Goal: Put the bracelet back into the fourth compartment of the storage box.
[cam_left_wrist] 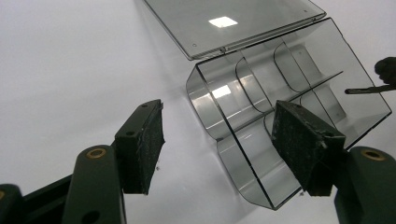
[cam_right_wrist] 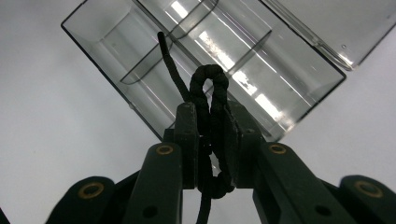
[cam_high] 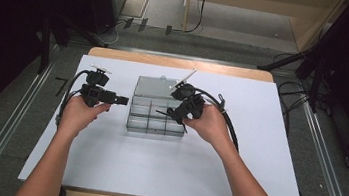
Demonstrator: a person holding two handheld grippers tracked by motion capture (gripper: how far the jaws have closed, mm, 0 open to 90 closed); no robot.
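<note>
While the left gripper (cam_high: 123,100) hovers with its jaws spread wide and nothing between them, the right gripper (cam_high: 170,112) is clamped on a looped black cord (cam_right_wrist: 211,100) above the clear compartment box (cam_high: 135,121); the box sits on the white sheet (cam_high: 104,160) that covers the desk, near the middle of its far half, with its hinged lid (cam_high: 150,86) thrown back flat toward the far edge; seen along the right gripper's jaws, the cord is pinched between the pads, one loop standing up past their tips and a loose end angling out over one of the box's corner compartments; from the left gripper's camera the box lies just beyond the parted pads (cam_left_wrist: 142,142), its curved dividers (cam_left_wrist: 252,88) plain to see, and the cord's tip pokes in over the box's far side; the left hand (cam_high: 77,114) holds its gripper beside the box's left end, toward the desk's left edge; the right hand (cam_high: 212,125) holds its gripper at the box's right end.
</note>
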